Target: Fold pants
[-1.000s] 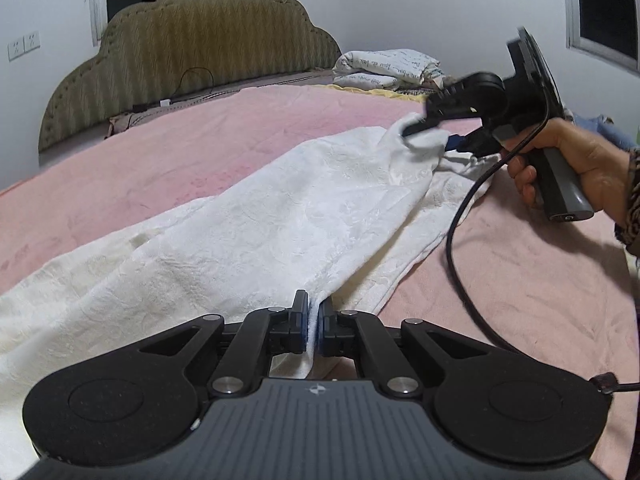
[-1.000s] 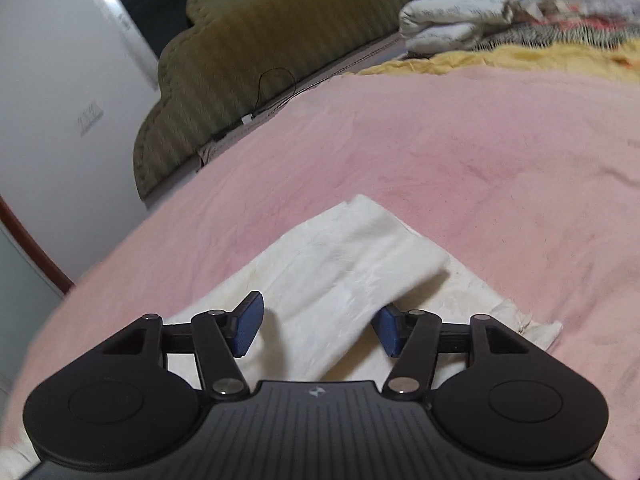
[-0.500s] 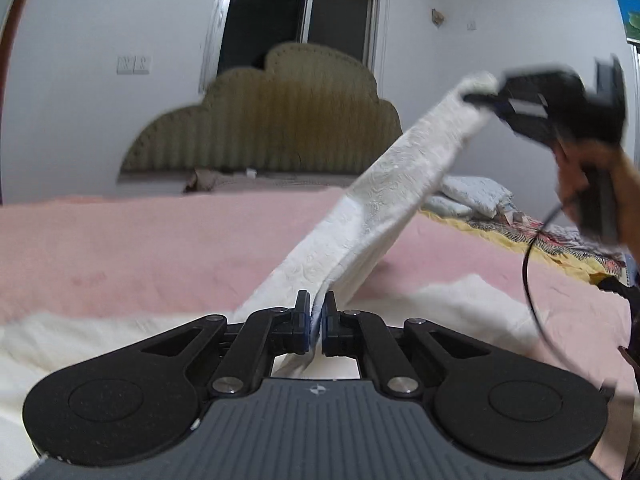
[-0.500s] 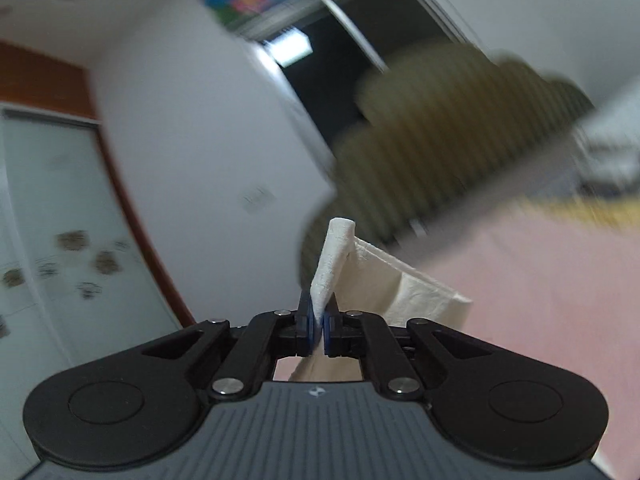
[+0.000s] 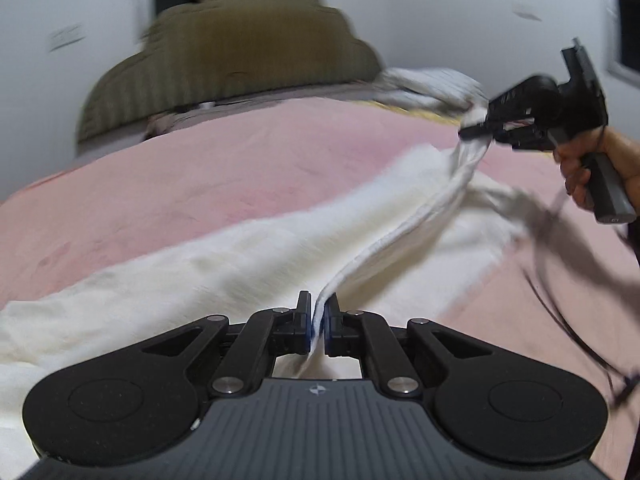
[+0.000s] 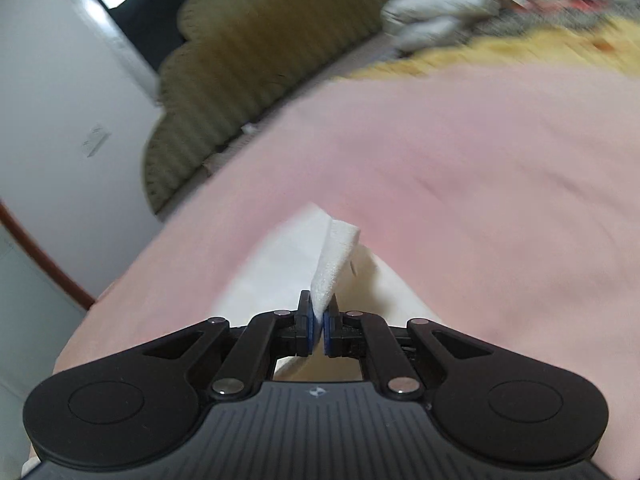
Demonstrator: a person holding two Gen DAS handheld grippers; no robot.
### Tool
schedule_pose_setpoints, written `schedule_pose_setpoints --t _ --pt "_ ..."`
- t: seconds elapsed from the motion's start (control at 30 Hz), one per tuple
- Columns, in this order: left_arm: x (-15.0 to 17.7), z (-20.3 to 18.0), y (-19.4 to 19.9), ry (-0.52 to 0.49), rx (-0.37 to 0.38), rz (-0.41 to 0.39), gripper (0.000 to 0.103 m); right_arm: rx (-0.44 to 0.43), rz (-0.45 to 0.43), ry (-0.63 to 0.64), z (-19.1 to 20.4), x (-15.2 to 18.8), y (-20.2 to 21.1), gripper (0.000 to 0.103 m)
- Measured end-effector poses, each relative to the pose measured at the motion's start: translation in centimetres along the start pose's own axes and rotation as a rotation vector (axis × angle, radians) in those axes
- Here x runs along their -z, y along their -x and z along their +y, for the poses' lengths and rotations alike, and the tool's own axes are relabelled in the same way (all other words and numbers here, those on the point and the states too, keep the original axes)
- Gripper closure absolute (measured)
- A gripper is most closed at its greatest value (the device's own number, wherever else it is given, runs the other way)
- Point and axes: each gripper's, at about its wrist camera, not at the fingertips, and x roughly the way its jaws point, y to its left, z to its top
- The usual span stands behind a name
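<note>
Left wrist view: the left gripper point(image 5: 316, 322) is clenched on an edge of the white pants point(image 5: 224, 264), a thin ridge of cloth standing up between its blue pads. From that pinch the raised edge runs toward 1 o'clock, up to the right gripper point(image 5: 466, 133), which shows near 2 o'clock with its tips closed on the far end of the same fold. A hand point(image 5: 588, 164) wraps the grey handle below it, and a dark cable point(image 5: 560, 320) trails down toward 4 o'clock. The rest of the pants lie spread across the pink bedspread point(image 5: 200, 168), reaching out to 9 o'clock. An olive headboard point(image 5: 240, 52) stands at 12 o'clock against the white wall, with a pale pillow point(image 5: 432, 84) beside it at 1 o'clock.

Right wrist view: the right gripper point(image 6: 316, 326) grips a pointed corner of the pants point(image 6: 336, 264) that sticks up at 12 o'clock from its closed jaws. More white cloth lies flat on the bedspread just beyond. The headboard sits at 11 o'clock; everything is motion-blurred.
</note>
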Motion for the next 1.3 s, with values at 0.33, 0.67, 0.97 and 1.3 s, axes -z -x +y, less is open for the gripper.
schedule_pose_setpoints --t 0.33,0.67,0.97,1.3 --pt "-7.8 4.8 8.4 0.051 -0.367 -0.366 0.094 -0.376 -0.284 0.251 15.7 -7.9 1.5 0.098" --pt "1.4 -4.6 1.1 -0.243 -0.03 0.071 0.092 0.061 0.001 -0.053 -3.7 2.3 3.2 0.098" --pt "1.8 -3.9 1.5 -0.278 0.004 0.067 0.092 0.064 -0.016 -0.026 -4.9 3.8 4.9 0.098" --pt "1.9 -2.4 2.9 -0.231 0.06 0.041 0.066 0.191 -0.02 -0.076 -5.0 3.0 5.9 0.086"
